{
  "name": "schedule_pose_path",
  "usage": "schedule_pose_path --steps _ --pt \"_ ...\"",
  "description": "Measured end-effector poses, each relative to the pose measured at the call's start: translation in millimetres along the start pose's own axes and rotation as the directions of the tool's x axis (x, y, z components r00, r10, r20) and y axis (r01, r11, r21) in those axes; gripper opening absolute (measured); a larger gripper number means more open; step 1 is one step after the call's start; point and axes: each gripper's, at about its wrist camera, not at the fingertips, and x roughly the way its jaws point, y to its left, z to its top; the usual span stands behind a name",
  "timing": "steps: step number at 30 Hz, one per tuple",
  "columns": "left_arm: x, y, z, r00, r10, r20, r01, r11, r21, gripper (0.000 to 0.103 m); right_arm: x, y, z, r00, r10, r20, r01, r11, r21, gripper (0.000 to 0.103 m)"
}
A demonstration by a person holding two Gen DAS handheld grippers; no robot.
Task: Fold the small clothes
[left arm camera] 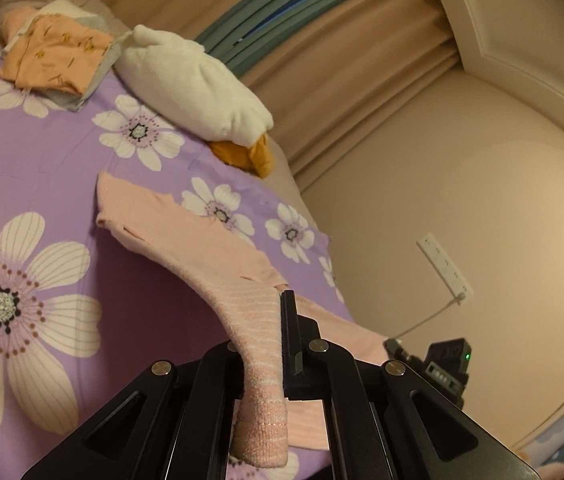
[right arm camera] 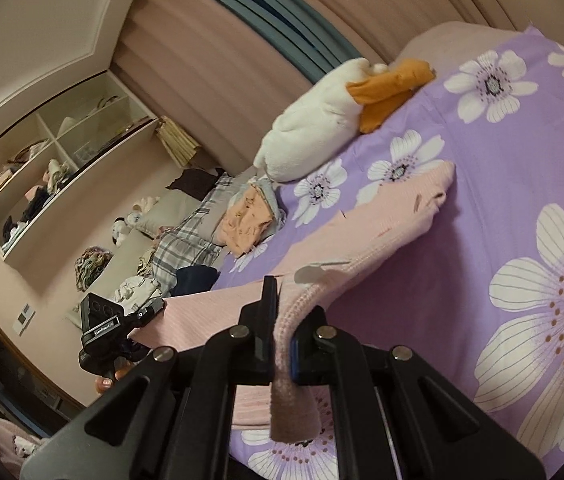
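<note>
The left tongs [left arm camera: 288, 344] are pressed together on a ribbed cuff end of the pale pink knitted garment [left arm camera: 186, 236], the striped cuff hanging down past the black fingers toward 6 o'clock. In the left wrist view, the garment's long axis runs from the tongs at 6 o'clock up toward 10 o'clock, where its far end lies flat on the purple bedsheet printed with large white flowers [left arm camera: 42, 152]. The stretch between is lifted clear of the sheet and casts a shadow beneath it.

The right tongs [right arm camera: 282, 328] likewise pinch a knitted edge of the same pink garment [right arm camera: 394, 216], a short tab of fabric drooping below the fingers. In the right wrist view the cloth stretches from the tongs toward 2 o'clock, its far end resting on the bed. A band of pink fabric also runs toward 9 o'clock, to the other gripper, seen at the left edge; whether this band is taut or sagging is hard to judge.

Beyond the garment, at about 12 o'clock, lies a white plush duck with an orange bill [right arm camera: 322, 120]. Near it sits a folded orange patterned cloth [left arm camera: 54, 56] on top of a small stack. Beige pleated curtains [left arm camera: 362, 64] hang behind the bed.
</note>
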Motion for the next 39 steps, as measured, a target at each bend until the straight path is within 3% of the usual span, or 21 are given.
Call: schedule_pose_path --steps 12,21,39 --pt "-41.8 -35.9 -23.5 1.0 0.002 -0.012 -0.001 0.998 0.061 0.0 -51.5 44.0 -10.7 0.999 0.041 -0.006 -0.041 0.987 -0.154 0.006" --pt "-61.2 -52.8 -26.8 1.0 -0.029 0.002 0.029 0.995 0.096 0.0 -74.2 71.0 -8.7 0.996 0.087 0.03 -0.075 0.955 -0.287 0.007" --pt "-4.1 11.1 -5.0 0.994 0.078 -0.077 -0.084 0.994 -0.067 0.0 -11.8 3.1 15.2 0.999 -0.021 -0.042 0.019 0.998 -0.054 0.009"
